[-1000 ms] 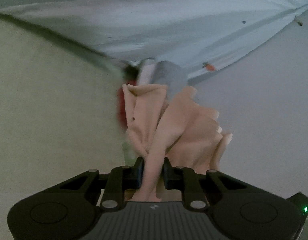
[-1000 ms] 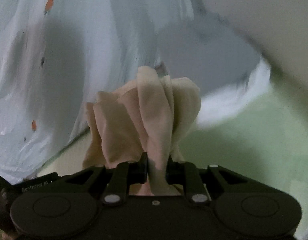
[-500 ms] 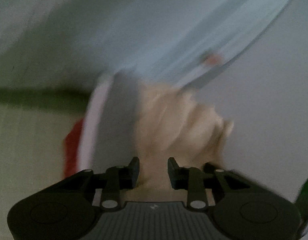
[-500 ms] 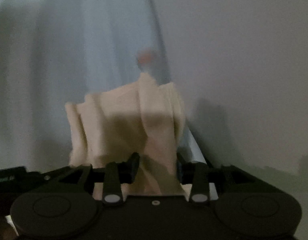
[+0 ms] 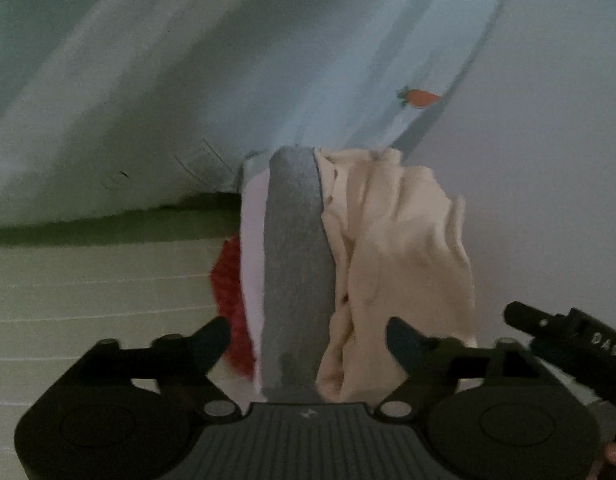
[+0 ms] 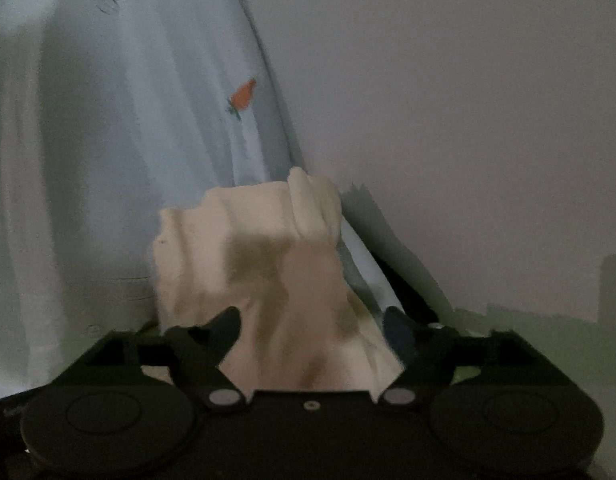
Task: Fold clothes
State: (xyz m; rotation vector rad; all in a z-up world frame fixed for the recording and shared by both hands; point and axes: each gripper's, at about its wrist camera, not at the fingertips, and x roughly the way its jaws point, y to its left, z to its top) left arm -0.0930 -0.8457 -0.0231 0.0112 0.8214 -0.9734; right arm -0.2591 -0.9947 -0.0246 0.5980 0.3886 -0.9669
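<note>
Both the left gripper [image 5: 308, 334] and right gripper [image 6: 314, 330] are standing with jaws spread apart, letting the cream garment [image 6: 264, 264] settle bunched between their fingers, so backing straight out is avoiding snagging it.

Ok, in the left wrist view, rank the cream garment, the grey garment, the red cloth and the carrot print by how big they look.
1. cream garment
2. grey garment, close to the cream one in apparent size, so that order is unsure
3. red cloth, mostly hidden behind the others
4. carrot print, smallest, though it lies farther from the camera

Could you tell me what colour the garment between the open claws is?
Cream garment, clearest in the right wrist view.
</note>
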